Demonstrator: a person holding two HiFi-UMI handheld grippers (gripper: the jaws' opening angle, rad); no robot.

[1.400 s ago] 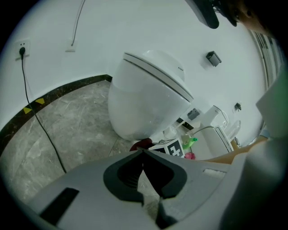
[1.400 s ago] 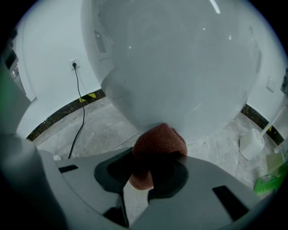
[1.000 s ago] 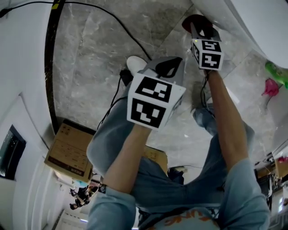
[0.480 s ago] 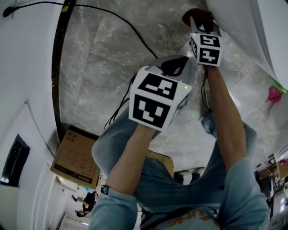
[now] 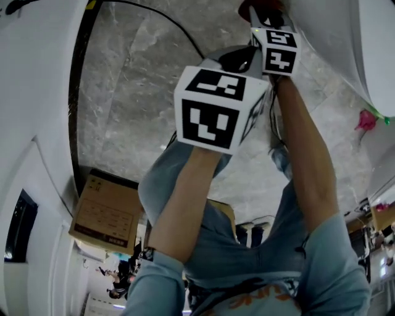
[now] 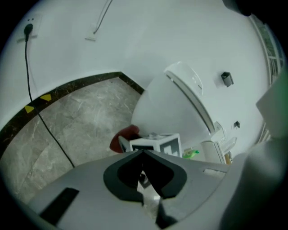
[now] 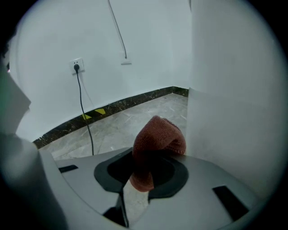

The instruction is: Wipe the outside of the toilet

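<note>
The white toilet (image 5: 345, 43) fills the head view's upper right, and its bowl and raised lid (image 6: 180, 96) show in the left gripper view. My right gripper (image 7: 150, 155) is shut on a red-brown cloth (image 7: 157, 137), and the cloth's right side lies against the toilet's white outer wall (image 7: 234, 90). In the head view that gripper (image 5: 265, 13) sits at the top edge with the cloth (image 5: 248, 7) partly cut off. My left gripper (image 5: 237, 58) hangs just behind it, apart from the toilet. Its jaws (image 6: 143, 155) are shut with nothing between them.
A black cable (image 5: 166, 21) runs over the grey marble floor to a wall socket (image 7: 77, 66). A dark skirting strip with yellow marks (image 7: 99, 111) lines the white wall. A cardboard box (image 5: 108, 213) lies at the lower left. Green and pink items (image 5: 369, 117) stand beside the toilet.
Both grippers have moved farther forward, towards the top of the head view. The right gripper still holds the cloth, now closer along the toilet's side.
</note>
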